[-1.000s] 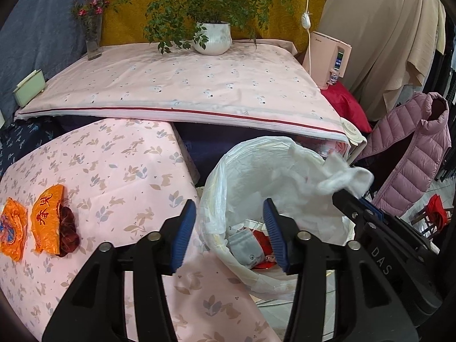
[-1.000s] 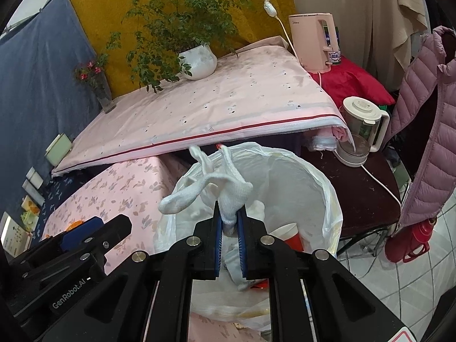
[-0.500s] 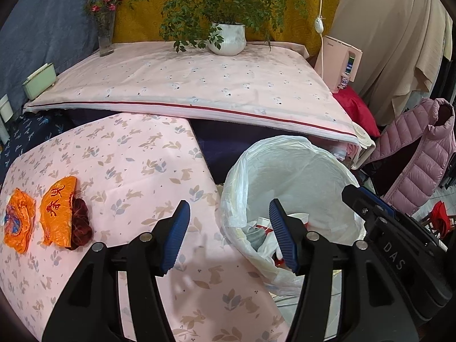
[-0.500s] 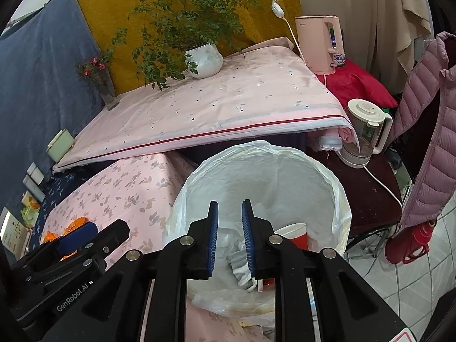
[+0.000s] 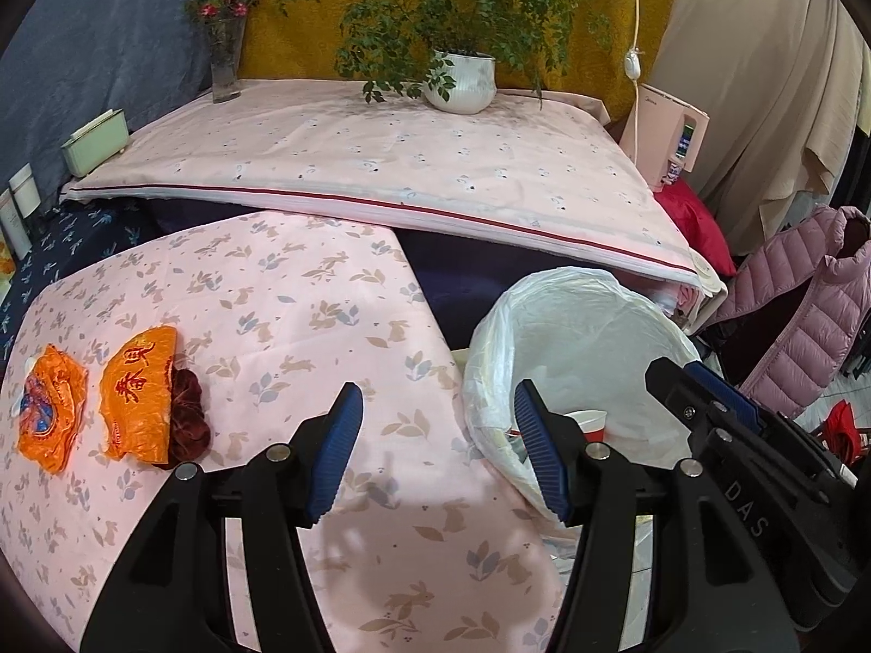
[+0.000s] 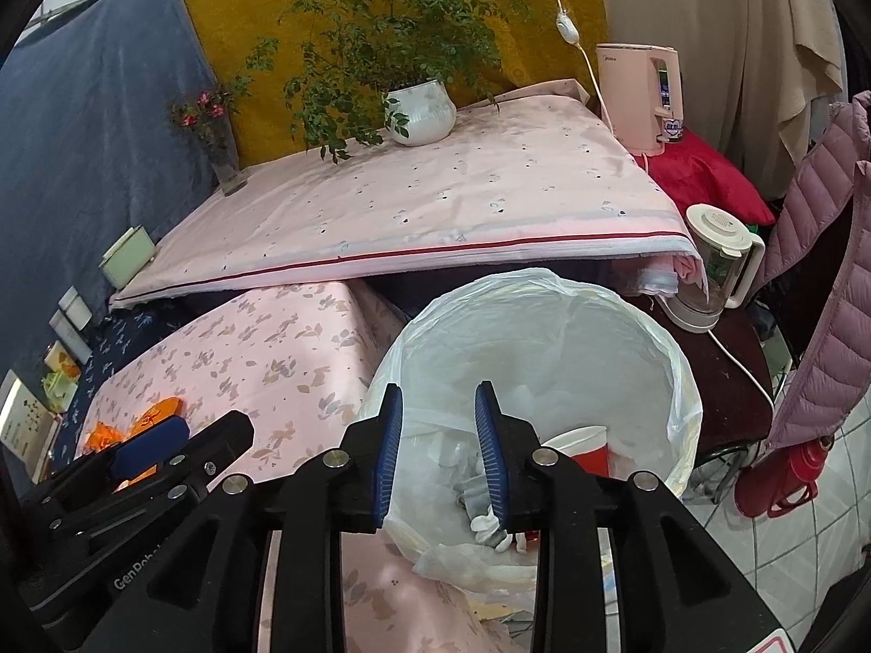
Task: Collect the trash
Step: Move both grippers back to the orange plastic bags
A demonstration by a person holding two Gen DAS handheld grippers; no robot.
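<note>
Presently the right gripper (image 6: 438,449) hangs empty, fingers parted, above the lined trash bin (image 6: 675,359), while the left gripper (image 5: 435,457), spread wide, faces orange wrappers (image 5: 136,397) left of its fingers.

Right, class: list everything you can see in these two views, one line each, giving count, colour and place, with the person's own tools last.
Orange wrappers: two, orange, left on the floral tablecloth.
Scrunchie: one, dark red, touching the right-hand wrapper.
Bin bag: one, white, lining the bin beside the table.
Paper cup: one, red and white, inside the bin.
Potted plant: one, green in a white pot, back of the raised pink surface.
Flower vase: one, clear, back left.
Kettle: one, pink, far right.
Blender jug: one, white, right of the bin.
Puffer jacket: one, mauve, right edge.
Left gripper: blue fingers, open, over the table edge.
Right gripper: blue fingers, open, over the bin.
</note>
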